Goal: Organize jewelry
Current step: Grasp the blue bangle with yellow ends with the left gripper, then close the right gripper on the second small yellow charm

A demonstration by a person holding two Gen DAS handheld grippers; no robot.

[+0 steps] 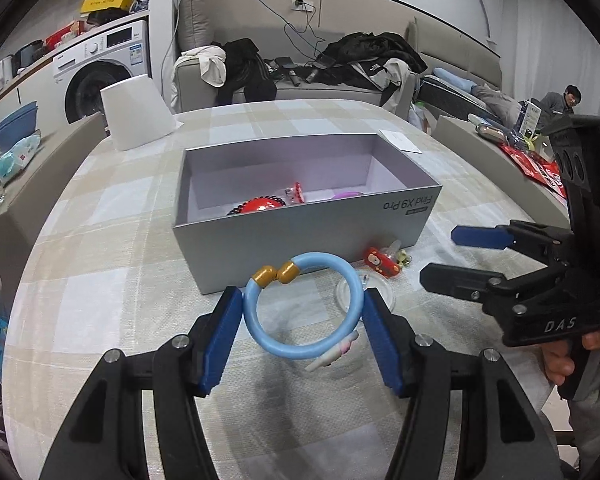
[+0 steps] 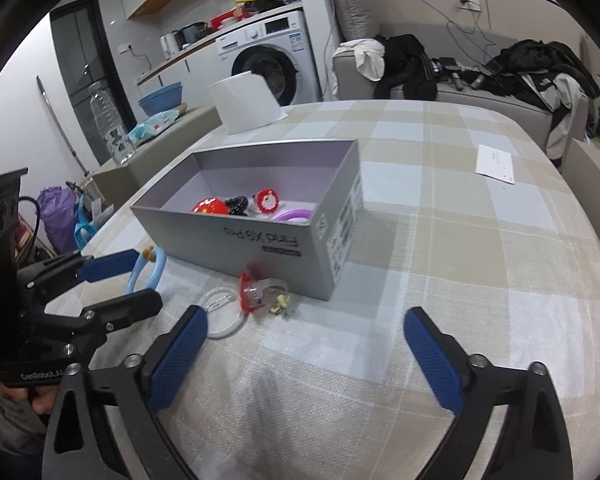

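Note:
A light blue bangle (image 1: 296,312) with two gold end caps hangs just above the checked tablecloth, and my left gripper (image 1: 302,336) is shut on it, a blue pad pressing each side. In the right wrist view the bangle (image 2: 156,268) shows between the left gripper's (image 2: 146,278) fingers. The open grey box (image 1: 300,248) stands right behind it, holding red ornaments (image 2: 210,206), dark beads and a purple ring (image 2: 296,214). My right gripper (image 2: 306,320) stands open over bare cloth with nothing between its fingers. Before the box lie a clear bangle (image 2: 224,312), a red clip (image 2: 252,292) and a small yellowish piece (image 2: 280,302).
A pink-white hairpin (image 1: 336,354) lies on the cloth under the blue bangle. A white cone-shaped shade (image 1: 136,112) stands at the table's far left, a paper slip (image 2: 496,164) at the far right. A person (image 1: 568,100) sits far off at the right.

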